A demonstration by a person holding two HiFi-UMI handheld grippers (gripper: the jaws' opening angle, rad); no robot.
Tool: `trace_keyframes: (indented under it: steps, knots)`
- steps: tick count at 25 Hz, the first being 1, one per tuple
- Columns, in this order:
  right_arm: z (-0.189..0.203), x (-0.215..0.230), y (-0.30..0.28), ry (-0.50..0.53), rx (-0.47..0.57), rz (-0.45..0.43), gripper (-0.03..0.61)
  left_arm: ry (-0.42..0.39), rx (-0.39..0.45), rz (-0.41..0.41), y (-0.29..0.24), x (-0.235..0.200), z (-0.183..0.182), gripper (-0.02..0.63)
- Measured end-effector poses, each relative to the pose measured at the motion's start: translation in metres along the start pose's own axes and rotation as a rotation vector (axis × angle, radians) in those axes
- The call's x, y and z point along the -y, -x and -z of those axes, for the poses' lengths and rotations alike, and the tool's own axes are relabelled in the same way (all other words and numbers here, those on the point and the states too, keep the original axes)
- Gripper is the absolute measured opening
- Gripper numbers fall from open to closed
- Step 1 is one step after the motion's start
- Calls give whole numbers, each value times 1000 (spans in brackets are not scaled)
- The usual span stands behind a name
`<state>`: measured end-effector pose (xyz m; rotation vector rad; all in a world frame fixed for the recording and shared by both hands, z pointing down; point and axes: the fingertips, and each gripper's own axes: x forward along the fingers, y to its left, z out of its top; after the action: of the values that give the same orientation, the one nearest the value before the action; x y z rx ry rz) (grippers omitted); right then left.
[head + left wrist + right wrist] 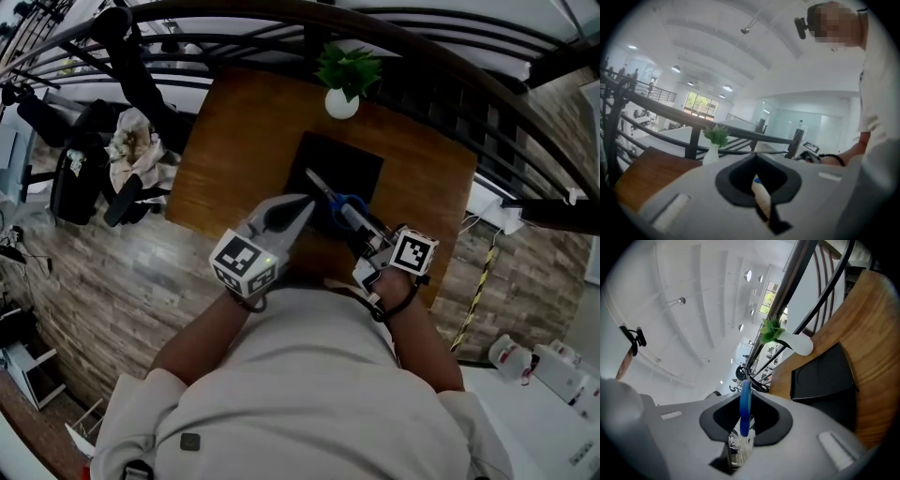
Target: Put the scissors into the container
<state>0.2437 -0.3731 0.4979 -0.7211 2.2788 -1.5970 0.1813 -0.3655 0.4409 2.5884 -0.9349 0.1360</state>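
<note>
Mid-frame, the right gripper (356,220) clamps blue-handled scissors (323,187) over the black container (361,161); the left gripper (300,206) is beside it, jaws together.

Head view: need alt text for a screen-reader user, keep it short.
Seen from above, a person's right gripper holds blue-handled scissors in its jaws over a black container on a wooden table. The left gripper points in from the left beside them, and a small potted plant stands at the table's far edge.
</note>
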Motion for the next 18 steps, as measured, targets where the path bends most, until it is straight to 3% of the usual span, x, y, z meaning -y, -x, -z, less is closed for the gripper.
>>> trace_keyframes:
  steps: [10, 18]
  knots:
    - [31, 71, -3, -78, -111, 87, 58, 36, -71, -4, -9, -34, 35, 2]
    - [50, 110, -21, -102, -208, 155, 58, 68, -178, -16, -16, -61, 99, 2]
